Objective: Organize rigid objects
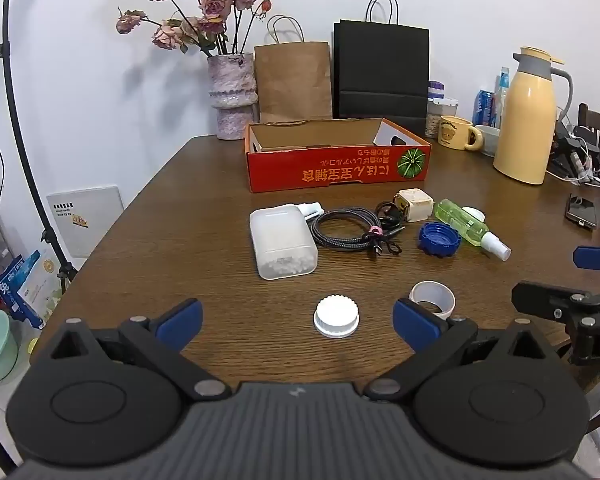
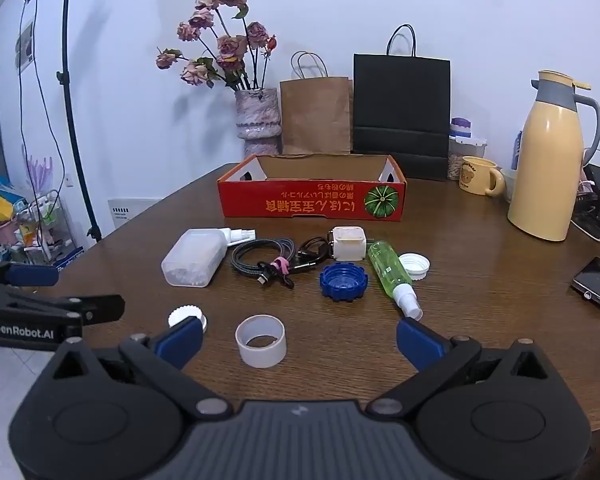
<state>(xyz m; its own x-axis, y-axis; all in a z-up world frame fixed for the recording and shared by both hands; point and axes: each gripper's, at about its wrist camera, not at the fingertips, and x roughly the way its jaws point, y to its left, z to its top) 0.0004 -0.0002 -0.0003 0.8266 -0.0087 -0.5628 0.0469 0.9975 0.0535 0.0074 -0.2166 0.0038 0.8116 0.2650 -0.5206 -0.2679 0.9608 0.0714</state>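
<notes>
Lying just ahead of the left tool (image 1: 298, 322), whose jaws are standing apart and empty, is a white cap (image 1: 336, 316); a tape ring (image 2: 261, 341) is sitting before the right tool (image 2: 300, 342), likewise apart, red box (image 2: 312, 200) beyond on the surface (image 2: 480, 312).

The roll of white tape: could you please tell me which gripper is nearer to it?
Right. The right gripper has the roll of white tape sitting between its open fingers; the left gripper frames the white cap beside it instead.

Three caps (image 2: 344, 281) being seen, two paper bags (image 2: 315, 115), one red box (image 2: 312, 204), one spray bottle (image 2: 392, 274), one tape ring (image 2: 261, 341), two cables (image 2: 260, 260).
</notes>
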